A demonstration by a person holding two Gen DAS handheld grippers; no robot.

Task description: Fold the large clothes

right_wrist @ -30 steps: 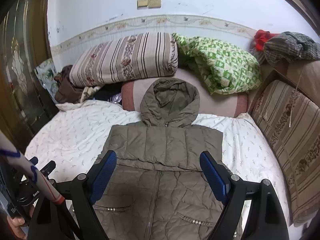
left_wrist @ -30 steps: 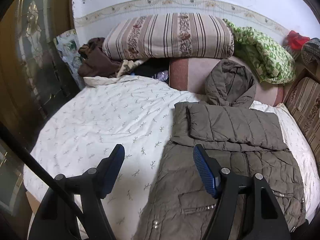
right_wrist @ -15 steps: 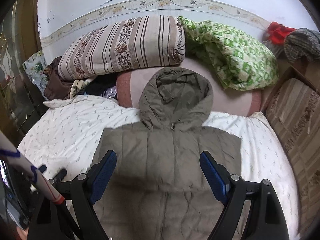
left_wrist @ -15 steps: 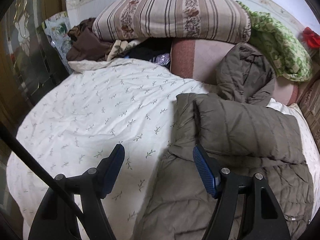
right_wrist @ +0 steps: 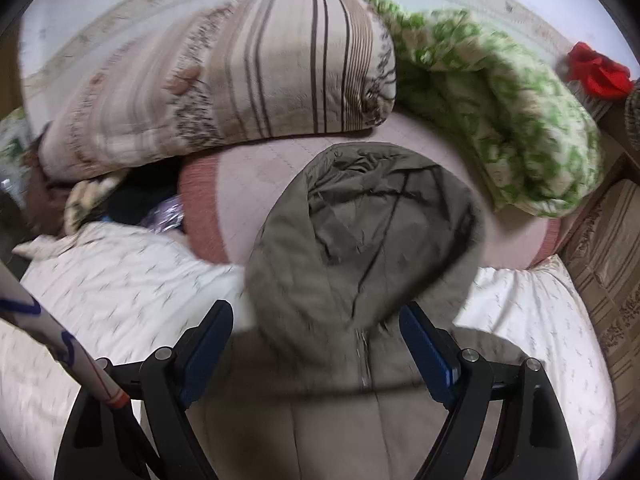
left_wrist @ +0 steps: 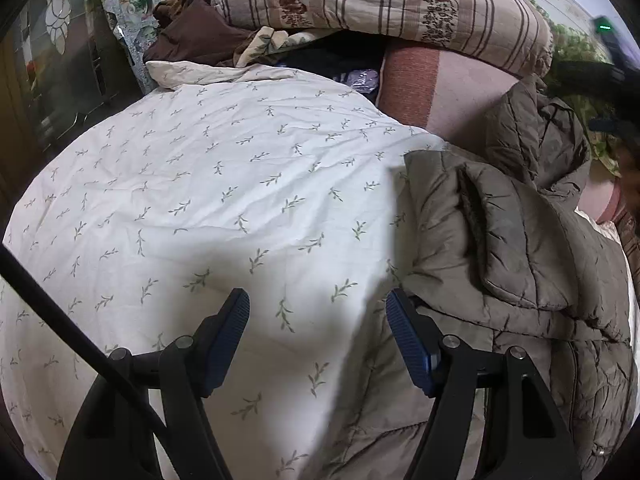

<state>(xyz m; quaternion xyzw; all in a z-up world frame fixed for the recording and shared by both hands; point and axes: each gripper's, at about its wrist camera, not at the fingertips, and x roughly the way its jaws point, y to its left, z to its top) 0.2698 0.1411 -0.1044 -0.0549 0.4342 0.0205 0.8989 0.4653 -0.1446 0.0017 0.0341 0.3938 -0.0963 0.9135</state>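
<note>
Olive jacket (right_wrist: 360,264), one, on bedsheet (left_wrist: 224,200); left gripper (left_wrist: 318,322), right gripper (right_wrist: 316,338) jaws wide, empty.

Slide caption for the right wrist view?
Open right tool approaching hood of olive puffer jacket laid on floral bedsheet.

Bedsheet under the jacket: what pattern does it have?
The bedsheet is cream with small green leaf sprigs; clearest in the left wrist view.
</note>
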